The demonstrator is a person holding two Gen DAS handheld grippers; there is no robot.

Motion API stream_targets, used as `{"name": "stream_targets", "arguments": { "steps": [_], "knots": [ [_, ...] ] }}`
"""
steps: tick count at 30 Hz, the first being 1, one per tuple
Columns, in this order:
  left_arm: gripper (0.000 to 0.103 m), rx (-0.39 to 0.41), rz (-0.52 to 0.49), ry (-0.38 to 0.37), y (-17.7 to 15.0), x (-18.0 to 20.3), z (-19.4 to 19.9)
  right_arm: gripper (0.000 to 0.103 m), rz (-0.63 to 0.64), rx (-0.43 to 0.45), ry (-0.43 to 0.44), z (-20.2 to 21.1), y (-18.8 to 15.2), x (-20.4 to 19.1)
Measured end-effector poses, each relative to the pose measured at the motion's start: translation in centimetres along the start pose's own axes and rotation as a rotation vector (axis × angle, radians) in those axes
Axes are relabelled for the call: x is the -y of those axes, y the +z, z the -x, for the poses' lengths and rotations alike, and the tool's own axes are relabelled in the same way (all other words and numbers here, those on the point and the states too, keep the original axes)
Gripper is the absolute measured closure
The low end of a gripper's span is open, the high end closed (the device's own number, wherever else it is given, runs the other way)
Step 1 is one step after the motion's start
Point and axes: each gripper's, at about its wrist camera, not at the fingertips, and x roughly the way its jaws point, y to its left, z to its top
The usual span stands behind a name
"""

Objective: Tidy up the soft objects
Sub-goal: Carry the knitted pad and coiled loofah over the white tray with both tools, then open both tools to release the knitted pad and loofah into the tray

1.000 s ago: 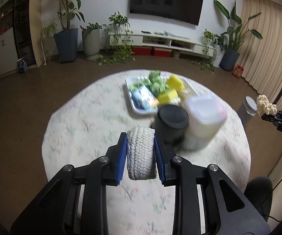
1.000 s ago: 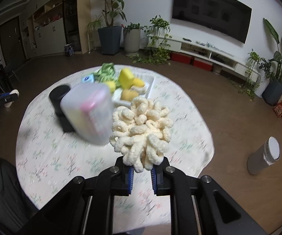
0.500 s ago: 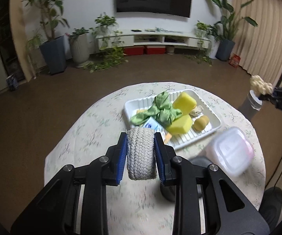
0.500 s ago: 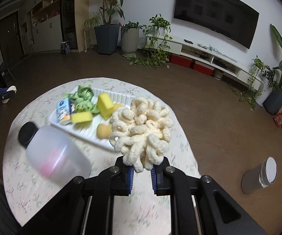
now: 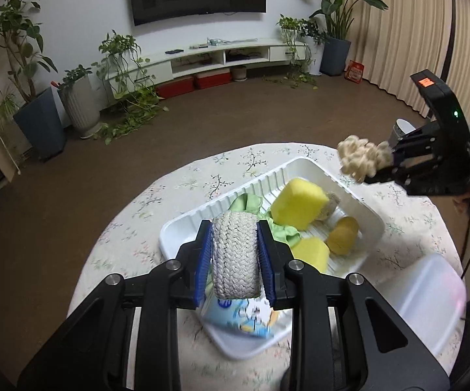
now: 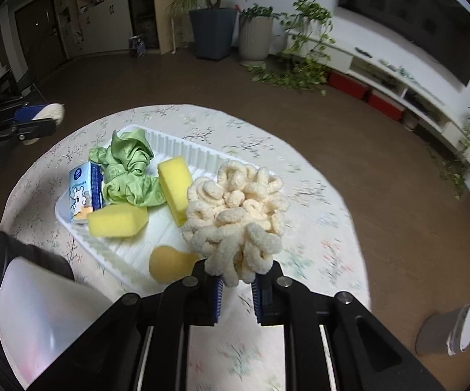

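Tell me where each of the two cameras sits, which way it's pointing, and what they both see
Left wrist: rides the left gripper, looking forward over its fingers, clamped on a braided rope roll, down at the white tray; the right gripper shows at right.
Right wrist: rides the right gripper, holding a cream loopy puff, facing the tray; the left gripper shows at left.
Shared: tray, yellow sponges, green cloth.

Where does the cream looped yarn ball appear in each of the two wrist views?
Left wrist view: the cream looped yarn ball is at the right edge, held by the right gripper above the far right corner of the white tray.
Right wrist view: it fills the centre, clamped between the jaws, in front of the tray.
Shared landmark: the green cloth in the tray, also seen in the left view.
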Motion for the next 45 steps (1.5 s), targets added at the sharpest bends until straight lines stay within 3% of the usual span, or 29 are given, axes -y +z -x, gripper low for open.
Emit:
{"name": "stream_targets", "arguments": {
  "steps": [6,11,17,27,31,36,39,42,43,45],
  "knots": [
    [0.078,-0.007,-0.002,-0.036,-1.0,0.0,-2.8,0.087,0.063,-0.036,0.035,-2.9,0.4,-1.3],
    [0.078,-0.002,0.014,-0.062,-1.4,-0.4,-4.1,0.087,0.042,-0.065,0.037,-4.8,0.4,-1.0],
    [0.077,-0.027,-0.009,-0.081,-2.1,0.3,-5.6,0.086,0.064,-0.145,0.040,-7.1,-0.4,-1.5],
    [0.075,-0.046,0.007,-0.087,-2.7,0.5,-6.4,0.082,0.058,-0.140,0.037,-7.3,-0.3,-1.3],
    [0.053,-0.067,-0.010,-0.087,-3.3,0.7,-6.8,0.076,0.047,-0.134,0.028,-7.2,-0.5,-1.1],
    [0.043,-0.067,0.010,-0.078,-3.5,0.4,-6.6,0.070,0.050,-0.127,0.019,-6.9,-0.5,-1.0],
    [0.042,-0.067,0.008,-0.079,-3.6,0.3,-6.4,0.063,0.049,-0.117,0.015,-6.6,-0.5,-1.1],
    [0.039,-0.067,0.003,-0.078,-3.8,0.2,-6.0,0.049,0.051,-0.100,0.009,-6.1,-0.3,-1.2],
    [0.037,-0.064,0.004,-0.077,-4.0,0.2,-5.8,0.038,0.052,-0.097,-0.002,-5.8,-0.2,-1.4],
    [0.037,-0.057,0.010,-0.077,-4.1,0.1,-5.4,0.033,0.047,-0.085,-0.009,-5.2,0.0,-1.2]
  ]
}}
